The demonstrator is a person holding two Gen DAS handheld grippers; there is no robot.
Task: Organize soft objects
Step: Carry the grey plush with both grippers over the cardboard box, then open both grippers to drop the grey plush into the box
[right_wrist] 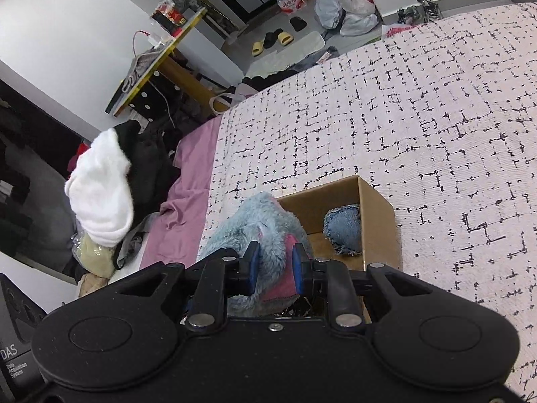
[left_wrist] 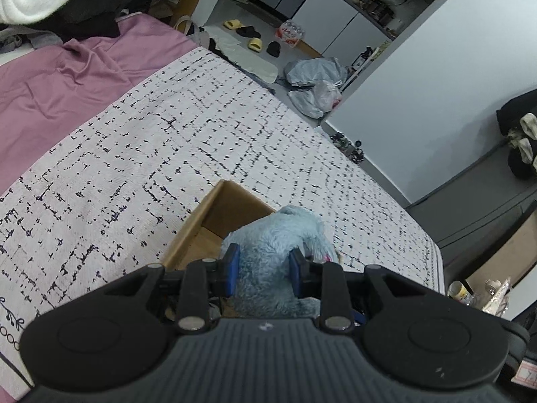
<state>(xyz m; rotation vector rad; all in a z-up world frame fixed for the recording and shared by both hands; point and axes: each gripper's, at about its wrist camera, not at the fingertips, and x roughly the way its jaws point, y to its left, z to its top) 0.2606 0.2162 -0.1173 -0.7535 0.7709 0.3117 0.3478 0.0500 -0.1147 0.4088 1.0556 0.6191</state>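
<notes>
Plush toy: a pale blue, shaggy plush toy [left_wrist: 278, 235] with pink patches was seen hanging over the near edge of a cardboard box [right_wrist: 376, 208], partly above its opening; it was gripped from two sides at once.
Denim piece: a small rounded pad of blue denim [right_wrist: 344, 228] with frayed edges was lying inside the box, against its far right wall.
Bed: the box was set on a bed whose white cover [left_wrist: 167, 141] was printed with a broken black grid; a mauve sheet [left_wrist: 67, 77] was exposed beside the cover.
Clothes heap: dark garments and a white fleecy item [right_wrist: 100, 198] were piled at the mauve end of the bed.
Room: a grey floor was seen beyond the bed, with yellow and black slippers [left_wrist: 250, 35], tied plastic bags [left_wrist: 313, 84], a white wall and pale cabinets; a yellow-edged bench [right_wrist: 151, 67] carrying small clutter was shown in the right wrist view.
Left tongs: the left tongs [left_wrist: 265, 268] were clenched on the blue fur of the toy, the blue pads being pressed into the pile on both sides.
Right tongs: the right tongs [right_wrist: 277, 265] were likewise clamped on the toy, at a part where pink fabric met the blue fur; the jaws were held narrowly apart by the fur between them.
</notes>
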